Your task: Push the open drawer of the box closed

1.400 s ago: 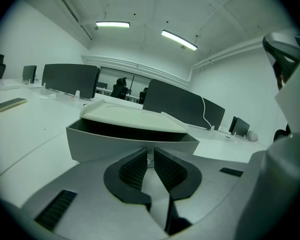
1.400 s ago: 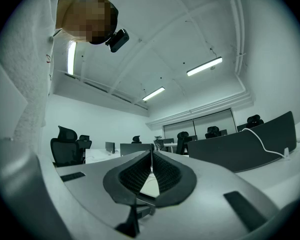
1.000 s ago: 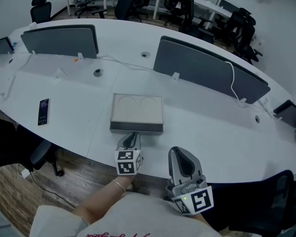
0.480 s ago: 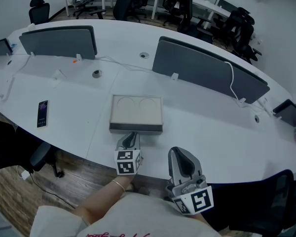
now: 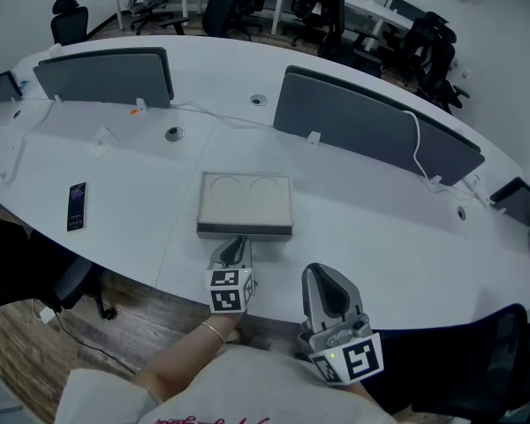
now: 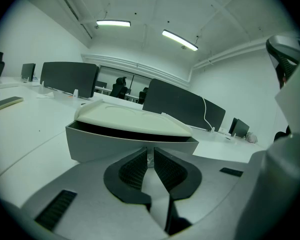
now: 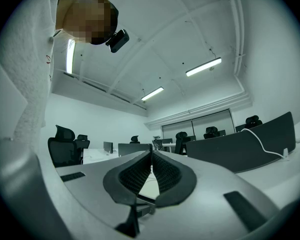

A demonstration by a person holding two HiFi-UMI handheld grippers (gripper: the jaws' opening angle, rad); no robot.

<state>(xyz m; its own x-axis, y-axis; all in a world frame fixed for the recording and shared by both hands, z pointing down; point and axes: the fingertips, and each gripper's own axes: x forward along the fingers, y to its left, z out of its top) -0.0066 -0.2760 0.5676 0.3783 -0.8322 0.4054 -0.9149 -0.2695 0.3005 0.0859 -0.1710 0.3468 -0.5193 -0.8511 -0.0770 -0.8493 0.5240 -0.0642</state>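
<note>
Box (image 5: 246,197) sits mid-table (image 5: 380,228), lid side up, drawer (image 6: 102,143) out a little, dark gap showing under the top. My left gripper (image 5: 236,244) points at the drawer front, tips right against it, jaws drawn nearly together with a thin slit, pinching nothing. My right gripper (image 5: 323,276) hangs back near the table edge, jaws pressed together, empty.

My left gripper (image 6: 150,153) sat with its jaws almost together, only a thin slit between them, the tips right at the grey drawer (image 6: 110,145) of the box (image 6: 132,116) — a dark gap showed under its pale top. A phone (image 6: 5,103) lay far left on the white table (image 6: 35,129).
</note>
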